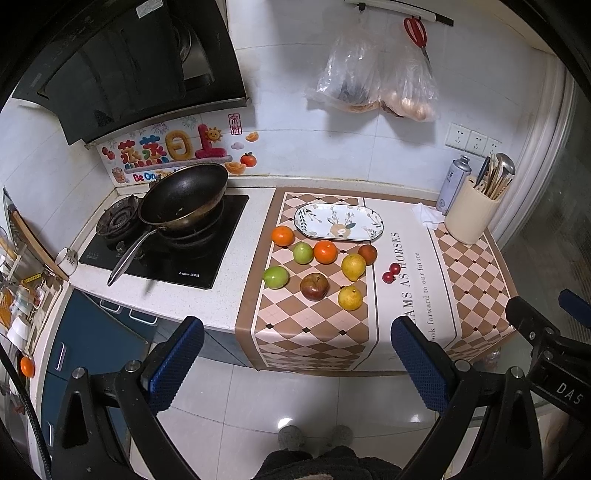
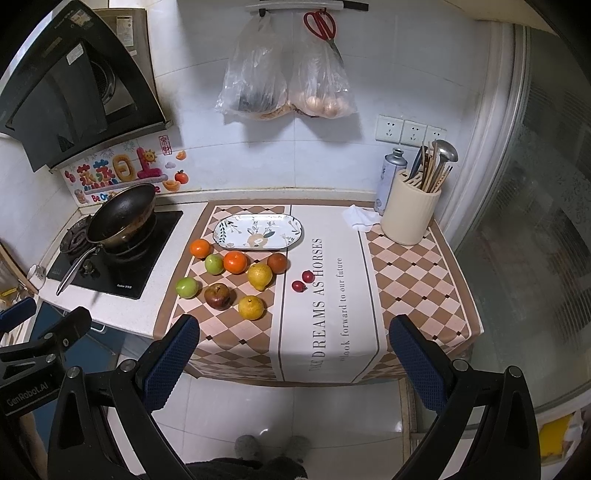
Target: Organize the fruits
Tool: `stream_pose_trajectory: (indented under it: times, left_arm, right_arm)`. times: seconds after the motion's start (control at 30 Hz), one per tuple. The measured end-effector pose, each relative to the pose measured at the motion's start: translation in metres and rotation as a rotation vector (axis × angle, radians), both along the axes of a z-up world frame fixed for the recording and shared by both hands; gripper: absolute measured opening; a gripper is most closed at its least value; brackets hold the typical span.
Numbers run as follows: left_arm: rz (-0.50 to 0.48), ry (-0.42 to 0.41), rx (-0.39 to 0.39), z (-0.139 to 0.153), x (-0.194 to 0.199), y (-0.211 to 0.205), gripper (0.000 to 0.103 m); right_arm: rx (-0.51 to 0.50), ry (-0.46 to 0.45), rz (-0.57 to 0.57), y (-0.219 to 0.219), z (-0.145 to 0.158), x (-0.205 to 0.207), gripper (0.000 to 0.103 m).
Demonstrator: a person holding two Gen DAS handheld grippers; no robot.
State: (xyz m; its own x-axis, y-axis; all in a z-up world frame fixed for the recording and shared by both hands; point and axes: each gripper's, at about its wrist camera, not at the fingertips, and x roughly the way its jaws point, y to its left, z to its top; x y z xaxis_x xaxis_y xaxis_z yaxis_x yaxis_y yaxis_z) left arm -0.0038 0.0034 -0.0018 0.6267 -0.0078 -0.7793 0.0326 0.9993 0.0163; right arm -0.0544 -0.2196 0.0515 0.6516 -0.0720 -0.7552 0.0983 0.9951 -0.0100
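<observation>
Several fruits lie loose on the checked mat: two oranges, two green apples, two yellow pears, a dark red apple, a brown fruit and two small red fruits. Behind them sits an oval patterned plate with nothing on it, also seen as the plate in the right wrist view, behind an orange and the red apple. My left gripper and right gripper are both open, held back from the counter's front edge over the floor.
A black wok stands on the gas stove at left. A beige utensil holder, a spray can and a crumpled tissue occupy the back right corner. Plastic bags and red scissors hang on the wall.
</observation>
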Motion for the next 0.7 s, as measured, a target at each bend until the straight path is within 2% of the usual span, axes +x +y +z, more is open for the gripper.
stream_pose_trajectory:
  times: [0.7]
  left_arm:
    - [-0.007,-0.015,0.004,0.0019,-0.0023,0.0095,0.103]
  right_arm:
    - [0.007,-0.007,-0.009,0.0048,0.0015,-0.0012,0.103]
